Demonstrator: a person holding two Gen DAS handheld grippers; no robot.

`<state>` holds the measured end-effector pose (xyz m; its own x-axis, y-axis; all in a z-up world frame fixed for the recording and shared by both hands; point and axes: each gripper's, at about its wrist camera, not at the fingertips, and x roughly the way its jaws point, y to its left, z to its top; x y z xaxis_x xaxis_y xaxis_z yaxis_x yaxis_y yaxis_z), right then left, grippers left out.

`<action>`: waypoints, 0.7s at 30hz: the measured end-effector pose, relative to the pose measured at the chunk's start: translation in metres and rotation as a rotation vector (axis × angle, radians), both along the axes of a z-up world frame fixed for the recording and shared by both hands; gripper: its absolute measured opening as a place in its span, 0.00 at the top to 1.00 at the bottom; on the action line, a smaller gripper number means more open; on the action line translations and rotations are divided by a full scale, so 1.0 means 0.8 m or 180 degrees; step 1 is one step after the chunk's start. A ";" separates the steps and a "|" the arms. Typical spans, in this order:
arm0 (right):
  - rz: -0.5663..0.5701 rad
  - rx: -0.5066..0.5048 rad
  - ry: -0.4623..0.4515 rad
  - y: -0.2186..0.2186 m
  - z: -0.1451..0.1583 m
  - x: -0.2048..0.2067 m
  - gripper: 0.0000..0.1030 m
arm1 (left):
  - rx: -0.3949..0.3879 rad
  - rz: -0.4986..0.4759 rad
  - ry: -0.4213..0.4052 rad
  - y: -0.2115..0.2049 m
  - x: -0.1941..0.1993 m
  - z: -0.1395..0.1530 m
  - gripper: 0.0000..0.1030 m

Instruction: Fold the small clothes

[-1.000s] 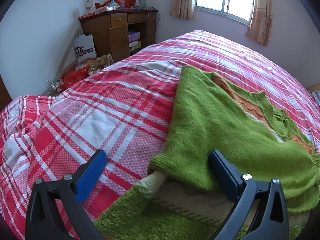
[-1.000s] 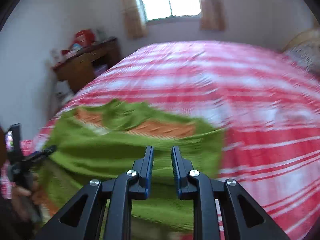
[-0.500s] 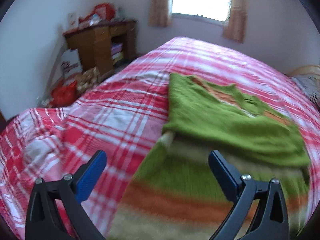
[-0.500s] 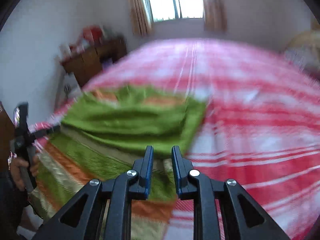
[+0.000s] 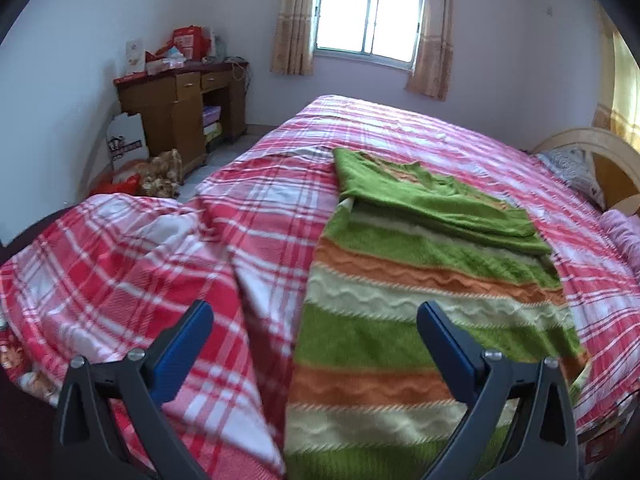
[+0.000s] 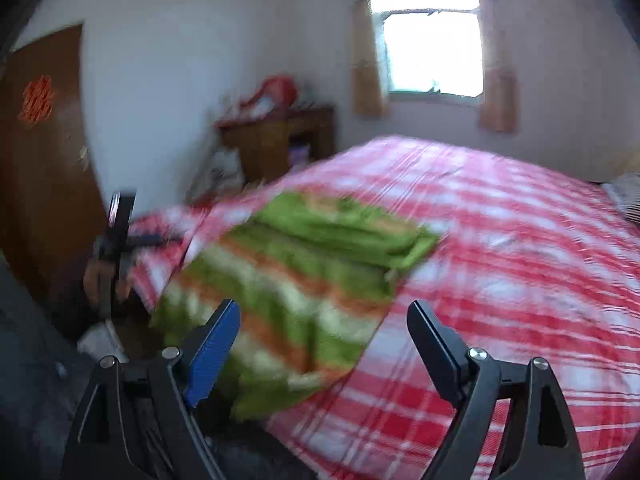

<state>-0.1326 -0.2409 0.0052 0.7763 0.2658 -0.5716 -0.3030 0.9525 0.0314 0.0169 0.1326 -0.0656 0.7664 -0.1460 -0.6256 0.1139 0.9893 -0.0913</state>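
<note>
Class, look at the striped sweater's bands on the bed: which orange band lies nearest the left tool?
The orange band lowest in the left wrist view, between two cream bands; the other orange band lies farther up the sweater.

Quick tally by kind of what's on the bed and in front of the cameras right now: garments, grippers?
Garments: 1, the striped sweater, top part folded down, on the plaid bedspread
Grippers: 2, left gripper open, right gripper with jaws opening, nothing between them
Total: 3

No legible text; only an unreadable printed design on the white bag [image 5: 127,140] beside the desk [image 5: 180,112]
</note>
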 end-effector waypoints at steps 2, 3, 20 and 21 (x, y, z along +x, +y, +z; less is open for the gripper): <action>0.0307 -0.0407 0.0272 0.040 -0.040 0.012 0.18 | 0.0102 0.0028 -0.0013 -0.002 -0.005 0.004 0.00; 0.0549 -0.0570 0.0399 0.061 -0.062 0.018 0.24 | 0.0126 0.0027 -0.0040 0.000 -0.010 0.007 0.00; 0.2466 -0.2742 0.1070 0.178 -0.244 0.075 0.60 | 0.0329 0.0327 -0.0156 0.031 -0.021 0.021 0.00; 0.2454 -0.2711 0.1102 0.178 -0.240 0.077 0.79 | 0.0326 0.0355 -0.0133 0.033 -0.017 0.019 0.00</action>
<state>-0.0709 -0.0988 -0.1865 0.3494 0.0284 -0.9365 -0.9026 0.2784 -0.3283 0.0029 0.1591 -0.0503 0.8000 0.0046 -0.6000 0.0043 0.9999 0.0133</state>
